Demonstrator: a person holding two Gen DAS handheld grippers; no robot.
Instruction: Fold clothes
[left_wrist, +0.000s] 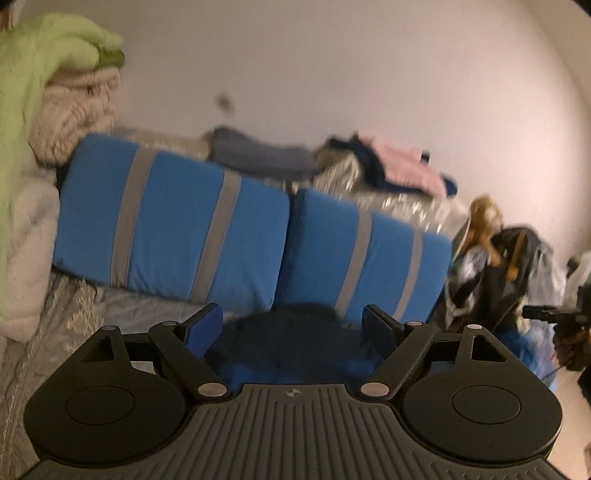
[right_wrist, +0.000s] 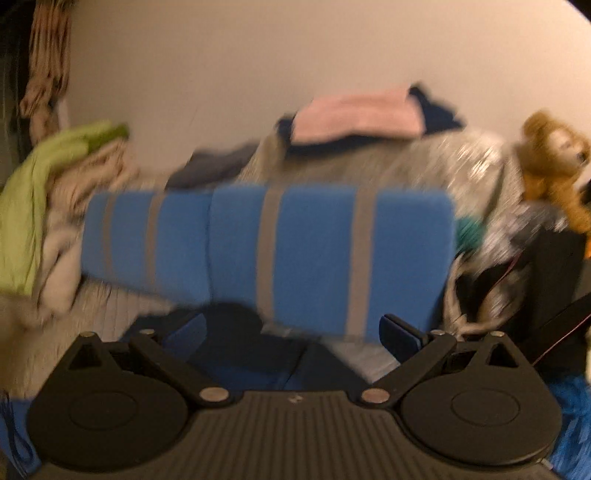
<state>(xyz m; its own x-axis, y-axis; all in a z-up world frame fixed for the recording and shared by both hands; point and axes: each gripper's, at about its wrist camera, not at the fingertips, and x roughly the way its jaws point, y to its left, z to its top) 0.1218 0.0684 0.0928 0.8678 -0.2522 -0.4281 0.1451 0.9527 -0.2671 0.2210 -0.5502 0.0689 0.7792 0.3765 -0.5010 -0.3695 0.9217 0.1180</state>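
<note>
Dark blue fabric, the garment (left_wrist: 295, 332) I am working on, lies crumpled on the grey patterned bedspread (left_wrist: 74, 317) near the bed's front edge, just below two blue cushions with grey stripes (left_wrist: 177, 225). My left gripper (left_wrist: 293, 330) hangs over it with jaws spread, nothing pinched; my right gripper (right_wrist: 293, 338) is likewise spread and empty. Folded pink and navy clothes (right_wrist: 358, 118) sit along the bed's far edge, a teddy bear (right_wrist: 554, 158) at its right end.
</note>
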